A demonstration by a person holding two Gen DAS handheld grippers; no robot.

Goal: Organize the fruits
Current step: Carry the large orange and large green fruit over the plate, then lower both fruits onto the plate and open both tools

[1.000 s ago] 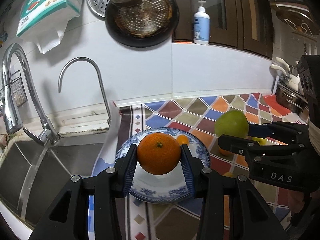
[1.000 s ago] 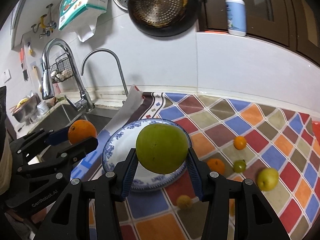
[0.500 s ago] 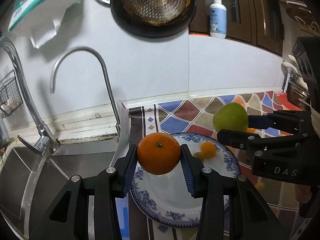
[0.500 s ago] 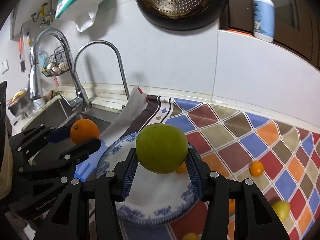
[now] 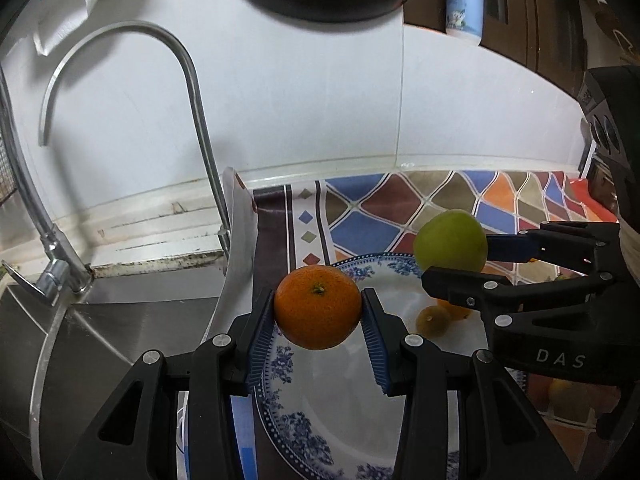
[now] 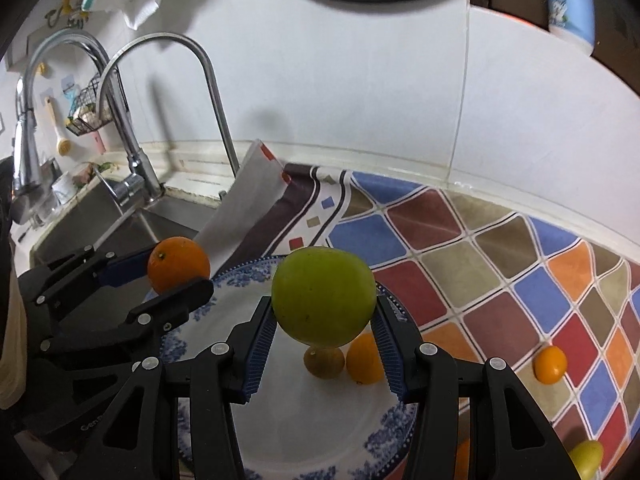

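Note:
My left gripper point(image 5: 318, 330) is shut on an orange point(image 5: 317, 307) and holds it over the left rim of a blue-and-white plate point(image 5: 298, 432). My right gripper point(image 6: 324, 330) is shut on a green apple point(image 6: 323, 297) above the plate's point(image 6: 320, 436) middle. Two small orange fruits point(image 6: 362, 358) lie on the plate under the apple. In the right wrist view the orange point(image 6: 178, 259) and the left gripper point(image 6: 162, 280) appear at the left. In the left wrist view the apple point(image 5: 450, 245) and the right gripper point(image 5: 472, 256) appear at the right.
A steel sink point(image 5: 100, 344) with two curved taps point(image 5: 192, 92) lies left of the plate. A chequered mat point(image 6: 500, 264) covers the counter, with a small orange fruit point(image 6: 551, 364) and a yellow-green one point(image 6: 585, 456) on it. A white tiled wall point(image 5: 320, 92) stands behind.
Both grippers moved forward and down over the plate with their fruits still held. The plate now looks larger and closer, and the wall and tap nearer.

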